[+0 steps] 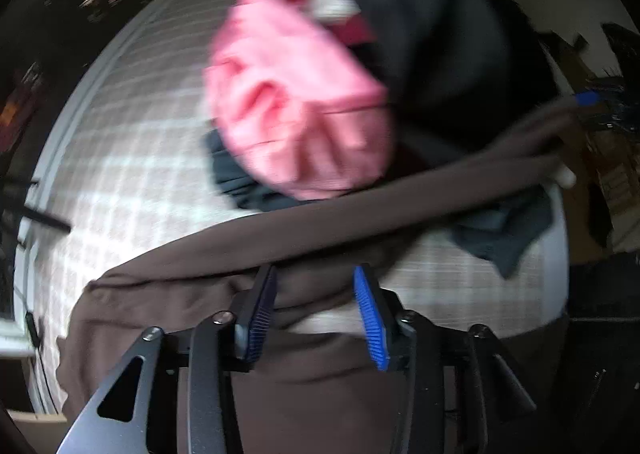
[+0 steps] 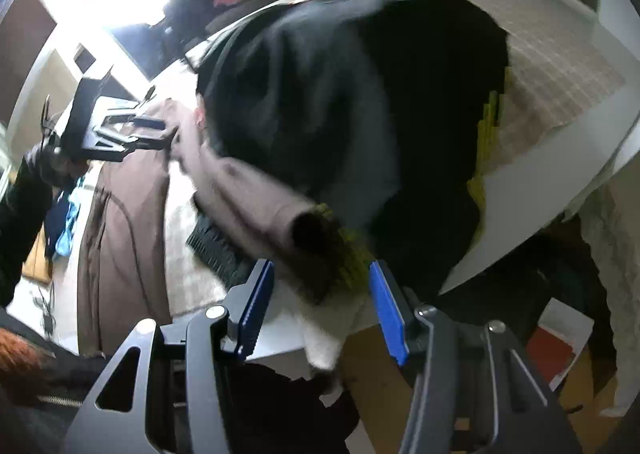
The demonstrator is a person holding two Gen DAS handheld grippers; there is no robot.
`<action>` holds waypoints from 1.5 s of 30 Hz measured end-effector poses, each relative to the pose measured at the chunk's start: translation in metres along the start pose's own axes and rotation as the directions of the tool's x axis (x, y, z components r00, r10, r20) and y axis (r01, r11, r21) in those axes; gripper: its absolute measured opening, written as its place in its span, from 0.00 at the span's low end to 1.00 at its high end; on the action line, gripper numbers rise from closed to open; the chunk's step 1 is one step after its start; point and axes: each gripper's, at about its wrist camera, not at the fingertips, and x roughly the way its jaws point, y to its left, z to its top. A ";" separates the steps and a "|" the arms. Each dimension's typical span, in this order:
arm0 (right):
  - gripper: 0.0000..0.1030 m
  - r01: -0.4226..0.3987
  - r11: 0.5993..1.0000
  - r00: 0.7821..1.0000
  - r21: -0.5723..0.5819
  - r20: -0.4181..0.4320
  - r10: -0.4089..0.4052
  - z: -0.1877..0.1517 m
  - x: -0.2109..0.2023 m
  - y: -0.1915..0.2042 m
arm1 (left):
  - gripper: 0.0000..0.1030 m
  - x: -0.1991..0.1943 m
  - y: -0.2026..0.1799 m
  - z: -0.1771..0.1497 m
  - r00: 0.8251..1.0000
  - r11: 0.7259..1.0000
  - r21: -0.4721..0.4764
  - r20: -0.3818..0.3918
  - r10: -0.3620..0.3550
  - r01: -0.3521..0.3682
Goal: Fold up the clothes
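Note:
A brown garment (image 1: 280, 238) lies stretched across the checked table (image 1: 132, 158). My left gripper (image 1: 316, 310) is open, its blue pads on either side of the garment's near edge. In the right wrist view the brown garment (image 2: 120, 222) hangs at the left, its sleeve (image 2: 256, 206) running toward my right gripper (image 2: 320, 306), which is open just short of the cuff. The left gripper (image 2: 120, 130) shows there at the garment's far end. The right gripper's blue tip (image 1: 586, 98) shows at the far right of the left wrist view.
A pile of clothes sits on the table: a pink one (image 1: 296, 94), a black one (image 1: 452, 62) (image 2: 352, 114), a dark grey one (image 1: 504, 230) and a yellow one (image 2: 486, 134). A white cloth (image 2: 332, 330) hangs off the table edge (image 2: 540, 190).

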 end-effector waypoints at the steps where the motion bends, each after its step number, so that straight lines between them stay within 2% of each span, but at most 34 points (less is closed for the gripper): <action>1: 0.48 -0.020 0.999 1.000 -0.041 0.009 0.020 -0.001 -0.001 0.009 | 0.40 0.000 -0.008 0.001 1.000 1.000 0.020 0.000 -0.007 0.007; 4: 0.48 -0.035 0.985 0.999 -0.171 0.003 0.037 0.002 0.004 0.033 | 0.42 0.001 -0.031 0.006 1.000 0.997 0.077 -0.002 -0.027 0.027; 5: 0.48 -0.027 0.976 1.000 -0.217 -0.008 0.026 0.004 0.008 0.041 | 0.42 0.001 -0.031 0.006 1.000 0.997 0.068 -0.003 -0.030 0.030; 11: 0.48 0.070 0.887 0.990 -0.456 -0.080 -0.119 0.017 0.053 0.051 | 0.42 0.003 -0.028 0.005 0.999 0.999 0.013 -0.006 -0.042 0.043; 14: 0.48 0.116 0.814 0.972 -0.569 -0.102 -0.210 0.014 0.076 0.053 | 0.43 -0.003 -0.024 -0.005 0.999 0.999 -0.018 -0.002 -0.034 0.034; 15: 0.45 0.128 0.790 0.966 -0.599 -0.105 -0.236 0.013 0.081 0.054 | 0.43 -0.007 -0.022 -0.011 1.000 0.999 -0.033 0.002 -0.025 0.025; 16: 0.24 0.137 0.775 0.960 -0.617 -0.110 -0.258 0.013 0.084 0.055 | 0.43 -0.010 -0.020 -0.017 1.000 0.999 -0.048 0.007 -0.020 0.021; 17: 0.08 0.130 0.776 0.956 -0.617 -0.130 -0.264 0.016 0.084 0.054 | 0.43 -0.013 -0.018 -0.022 1.000 0.998 -0.063 0.013 -0.015 0.016; 18: 0.03 0.108 0.792 0.953 -0.601 -0.165 -0.255 0.021 0.082 0.052 | 0.43 -0.016 -0.016 -0.027 1.000 0.997 -0.079 0.020 -0.012 0.013; 21: 0.03 -0.036 0.868 0.955 -0.495 -0.274 -0.116 0.042 0.056 0.051 | 0.43 -0.027 -0.010 -0.045 0.999 0.991 -0.131 0.049 0.005 0.001; 23: 0.03 -0.192 0.911 0.945 -0.365 -0.318 0.072 0.063 0.023 0.054 | 0.43 -0.033 -0.007 -0.055 0.998 0.987 -0.161 0.067 0.016 -0.005; 26: 0.03 -0.320 0.914 0.928 -0.250 -0.277 0.250 0.097 -0.019 0.052 | 0.43 -0.038 -0.007 -0.065 0.995 0.981 -0.194 0.094 0.025 -0.007; 28: 0.03 -0.335 0.923 0.927 -0.191 -0.243 0.286 0.120 -0.030 0.036 | 0.43 -0.037 -0.009 -0.064 0.994 0.979 -0.205 0.105 0.025 -0.003; 30: 0.03 -0.260 0.948 0.950 -0.186 -0.226 0.216 0.138 -0.024 0.018 | 0.43 -0.033 -0.011 -0.060 0.993 0.978 -0.210 0.113 0.022 0.002; 35: 0.04 -0.119 0.982 0.961 -0.146 -0.266 0.077 0.155 0.025 -0.038 | 0.43 -0.027 -0.010 -0.029 0.990 0.985 -0.170 0.143 0.011 0.014; 36: 0.10 -0.106 0.986 0.962 -0.125 -0.263 0.070 0.157 0.030 -0.048 | 0.43 -0.026 -0.009 -0.020 0.988 0.985 -0.170 0.154 0.006 0.020; 40: 0.13 -0.140 0.989 0.974 -0.038 -0.186 0.131 0.155 0.026 -0.074 | 0.43 -0.017 -0.008 0.016 0.984 0.987 -0.156 0.178 -0.005 0.033; 42: 0.15 -0.125 0.991 0.981 -0.053 -0.156 0.115 0.150 0.019 -0.076 | 0.43 -0.009 -0.006 0.033 0.984 0.990 -0.141 0.179 -0.004 0.030; 44: 0.23 -0.103 0.993 0.988 -0.058 -0.119 0.095 0.141 0.007 -0.079 | 0.43 0.004 -0.001 0.049 0.986 0.989 -0.144 0.165 0.007 0.017; 45: 0.31 -0.100 0.994 0.991 -0.045 -0.090 0.096 0.136 -0.002 -0.082 | 0.43 0.008 0.000 0.053 0.988 0.989 -0.148 0.157 0.009 0.015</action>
